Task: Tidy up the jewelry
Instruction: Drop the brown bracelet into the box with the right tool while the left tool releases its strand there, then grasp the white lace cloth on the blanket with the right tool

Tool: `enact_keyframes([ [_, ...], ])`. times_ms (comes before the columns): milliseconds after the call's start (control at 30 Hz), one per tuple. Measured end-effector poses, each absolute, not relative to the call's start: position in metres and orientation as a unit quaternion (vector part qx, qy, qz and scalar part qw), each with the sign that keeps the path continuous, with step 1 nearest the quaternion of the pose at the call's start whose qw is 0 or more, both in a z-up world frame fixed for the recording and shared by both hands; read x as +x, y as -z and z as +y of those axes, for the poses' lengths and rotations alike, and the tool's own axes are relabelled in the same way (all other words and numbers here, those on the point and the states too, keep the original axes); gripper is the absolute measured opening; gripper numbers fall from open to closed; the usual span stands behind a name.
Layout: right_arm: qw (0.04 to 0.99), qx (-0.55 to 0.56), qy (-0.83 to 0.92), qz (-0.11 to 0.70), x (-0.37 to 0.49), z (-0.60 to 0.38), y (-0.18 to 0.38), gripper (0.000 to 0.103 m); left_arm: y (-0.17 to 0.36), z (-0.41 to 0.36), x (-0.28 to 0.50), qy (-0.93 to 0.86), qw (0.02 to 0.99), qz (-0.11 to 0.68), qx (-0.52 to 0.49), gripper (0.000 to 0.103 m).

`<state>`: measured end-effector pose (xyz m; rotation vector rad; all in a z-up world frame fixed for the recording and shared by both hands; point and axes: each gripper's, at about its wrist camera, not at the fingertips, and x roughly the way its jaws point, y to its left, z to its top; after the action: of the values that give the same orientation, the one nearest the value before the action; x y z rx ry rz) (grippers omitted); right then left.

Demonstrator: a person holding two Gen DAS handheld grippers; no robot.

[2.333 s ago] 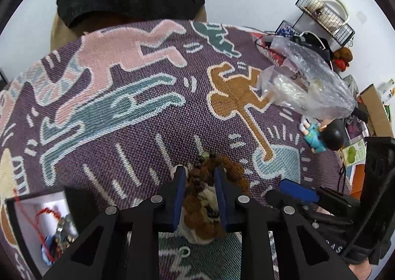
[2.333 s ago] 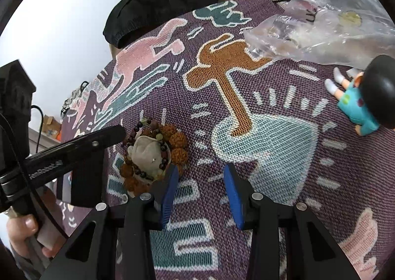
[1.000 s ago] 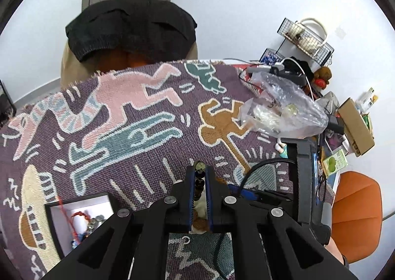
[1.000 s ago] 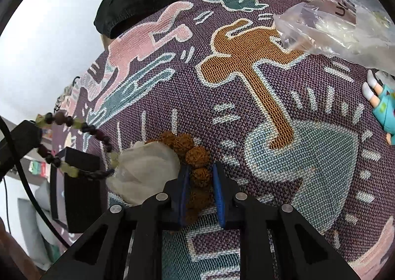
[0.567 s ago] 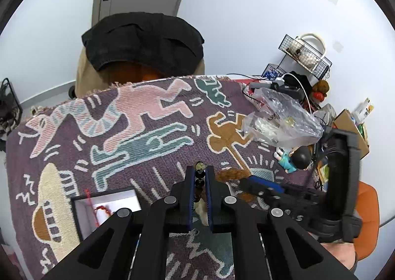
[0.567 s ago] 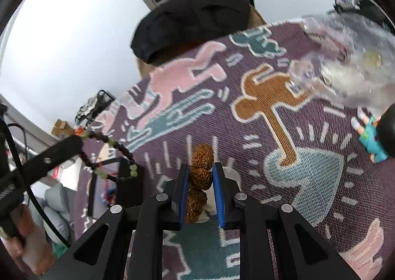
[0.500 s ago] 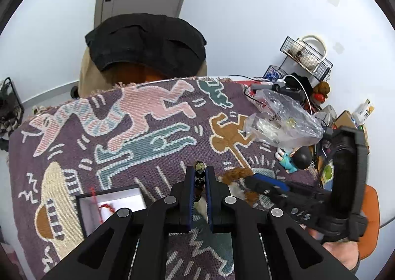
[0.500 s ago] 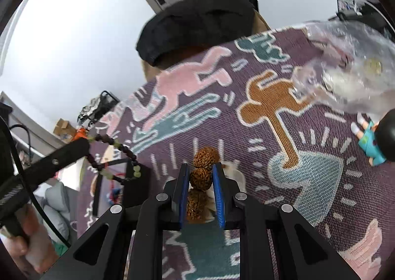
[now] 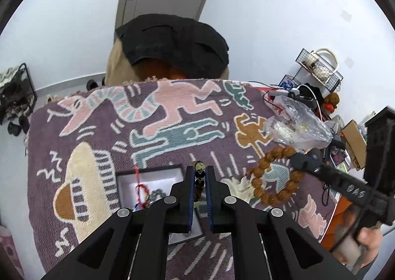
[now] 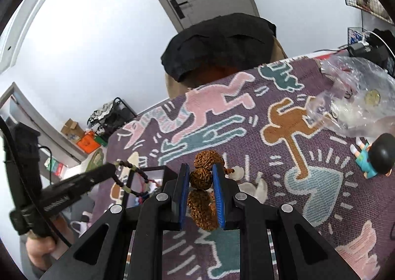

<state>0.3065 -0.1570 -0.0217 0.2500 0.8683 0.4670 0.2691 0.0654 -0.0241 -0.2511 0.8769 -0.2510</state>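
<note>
My left gripper [image 9: 199, 169] is shut on a thin bracelet of dark and pale green beads [image 9: 199, 177]. It hangs above the right edge of a black jewelry box with a white inside [image 9: 158, 174], where a red string bracelet [image 9: 138, 182] lies. My right gripper [image 10: 200, 169] is shut on a bracelet of large brown knobbly beads [image 10: 200, 178], held clear of the patterned blanket [image 10: 284, 112]. In the left wrist view that brown bracelet [image 9: 276, 178] dangles as a ring from the right gripper's tip. A white cloth pouch [image 10: 254, 190] lies on the blanket below.
A crumpled clear plastic bag [image 10: 358, 100] and a small doll in teal [image 10: 374, 156] sit at the blanket's right side. A chair draped in black cloth [image 9: 172, 43] stands behind the table. Wire shelves and clutter [image 9: 318, 70] fill the far right.
Both grippers have risen with their bracelets. The brown bracelet has come off the white pouch and now hangs free. My left gripper has drifted left, over the box.
</note>
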Motion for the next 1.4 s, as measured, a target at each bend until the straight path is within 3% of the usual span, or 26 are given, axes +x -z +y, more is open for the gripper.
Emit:
enact_keyframes([
  [200, 0.874, 0.108, -0.24, 0.408, 0.299, -0.135, 0.011, 0.02, 0.05, 0.082, 0.269, 0.106, 0.872, 0.458, -0.139, 0.011],
  [233, 0.875, 0.106, -0.242, 0.407, 0.298, -0.131, 0.009, 0.02, 0.054, 0.085, 0.268, 0.106, 0.869, 0.462, -0.143, 0.019],
  [333, 0.873, 0.099, -0.25, 0.407, 0.296, -0.119, 0.007, 0.02, 0.057, 0.099, 0.259, 0.092, 0.875, 0.45, -0.153, 0.059],
  [367, 0.872, 0.097, -0.253, 0.408, 0.296, -0.114, 0.008, 0.02, 0.056, 0.102, 0.255, 0.089, 0.879, 0.442, -0.154, 0.065],
  [867, 0.85, 0.042, -0.279, 0.445, 0.3, -0.035, 0.03, 0.021, 0.059, 0.159, 0.221, 0.054, 0.885, 0.429, -0.175, 0.066],
  [967, 0.838, 0.049, -0.296, 0.456, 0.299, -0.026, 0.034, 0.026, 0.06, 0.168, 0.218, 0.05, 0.885, 0.426, -0.184, 0.066],
  [1033, 0.842, 0.046, -0.294, 0.451, 0.297, -0.025, 0.032, 0.032, 0.06, 0.17, 0.216, 0.049, 0.885, 0.425, -0.185, 0.066],
  [1400, 0.851, 0.054, -0.26, 0.454, 0.298, -0.071, 0.039, 0.032, 0.059, 0.148, 0.226, 0.069, 0.883, 0.429, -0.18, 0.066],
])
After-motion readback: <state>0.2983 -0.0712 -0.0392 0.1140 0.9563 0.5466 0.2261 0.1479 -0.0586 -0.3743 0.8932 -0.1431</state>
